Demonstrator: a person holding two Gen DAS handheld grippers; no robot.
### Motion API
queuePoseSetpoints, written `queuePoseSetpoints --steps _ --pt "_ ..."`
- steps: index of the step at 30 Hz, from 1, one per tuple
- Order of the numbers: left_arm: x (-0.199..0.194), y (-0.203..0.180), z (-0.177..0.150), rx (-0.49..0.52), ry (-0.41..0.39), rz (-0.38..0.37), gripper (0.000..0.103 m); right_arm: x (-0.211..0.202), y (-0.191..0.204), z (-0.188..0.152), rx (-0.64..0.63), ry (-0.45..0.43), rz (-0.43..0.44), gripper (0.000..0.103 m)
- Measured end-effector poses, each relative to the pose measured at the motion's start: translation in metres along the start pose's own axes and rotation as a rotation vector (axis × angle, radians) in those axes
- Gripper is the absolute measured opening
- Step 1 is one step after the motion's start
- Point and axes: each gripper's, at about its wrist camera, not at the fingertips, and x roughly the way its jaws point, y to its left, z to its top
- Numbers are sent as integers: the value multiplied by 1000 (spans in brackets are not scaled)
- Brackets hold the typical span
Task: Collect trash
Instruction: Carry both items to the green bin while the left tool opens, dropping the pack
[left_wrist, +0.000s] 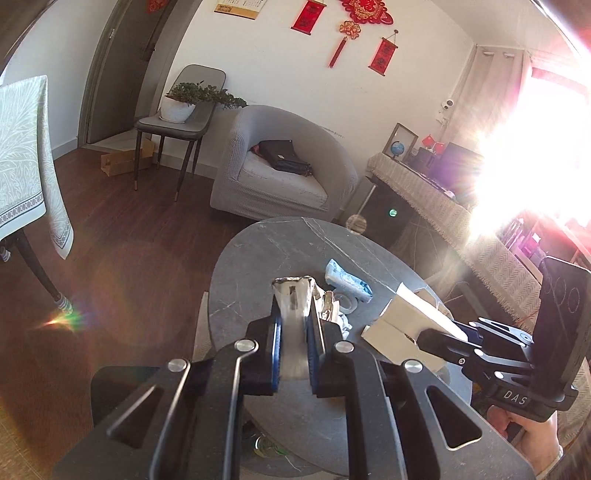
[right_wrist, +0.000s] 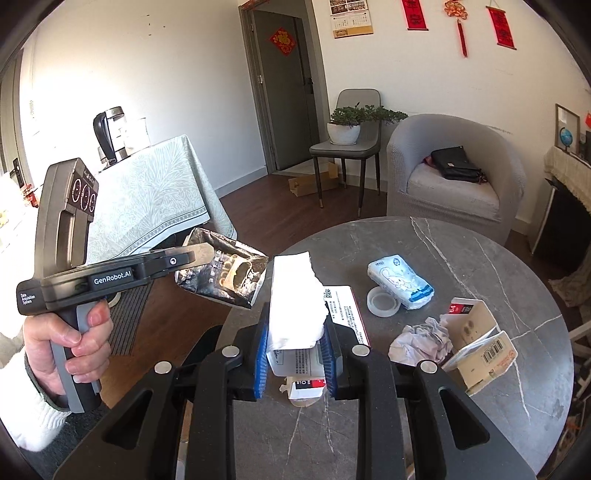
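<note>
The left tool (left_wrist: 294, 314) is closed on a crumpled foil snack bag (right_wrist: 221, 267), held in the air off the counter's left edge. The right tool (right_wrist: 297, 354) is clamped on a white carton (right_wrist: 293, 306) above the counter (right_wrist: 480, 258) near its front edge. A tissue pack (right_wrist: 400, 282), tape roll (right_wrist: 382, 301), crumpled paper (right_wrist: 421, 339) and an open box (right_wrist: 476, 339) lie toward the counter's middle and right.

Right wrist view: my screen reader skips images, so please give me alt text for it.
The right gripper clamps a white paper carton above a round grey marble table. At left, the left gripper holds a crumpled foil bag; a tissue pack and crumpled paper remain on the table.
</note>
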Motion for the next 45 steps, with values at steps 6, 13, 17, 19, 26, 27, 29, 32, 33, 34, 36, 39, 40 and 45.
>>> queuePoseSetpoints --steps 6,13,17,19,26,27,29,32,33,34,36,39,40,45 --pt "0 30 -11 15 66 96 13 22 24 9 -21 19 21 24" --pt "9 70 -35 14 163 204 13 46 44 16 -13 48 52 24" --pt "19 92 -50 -3 227 252 13 57 57 21 -18 55 77 24" --pt "25 103 -57 -8 259 272 13 62 64 23 -21 62 90 24" --pt "36 139 -82 -61 348 301 13 83 91 29 -30 90 124 24" --pt "39 145 -85 -66 358 309 13 86 94 30 -32 94 130 24" --pt "43 155 -93 -82 380 316 13 93 101 31 -34 104 138 24" --pt "48 166 -103 -89 414 328 13 105 109 31 -33 131 140 24" --pt "49 170 -106 -92 427 329 13 109 111 30 -33 140 141 24" --pt "52 172 -110 -96 438 328 13 113 114 29 -33 149 144 24" --pt "54 179 -115 -103 455 337 13 120 119 28 -37 163 146 24" --pt "55 186 -124 -102 477 340 13 129 130 28 -46 178 159 24" --pt "55 188 -125 -101 482 341 14 132 133 28 -50 184 162 24" --pt "54 196 -133 -104 507 343 16 148 146 23 -63 218 171 24"
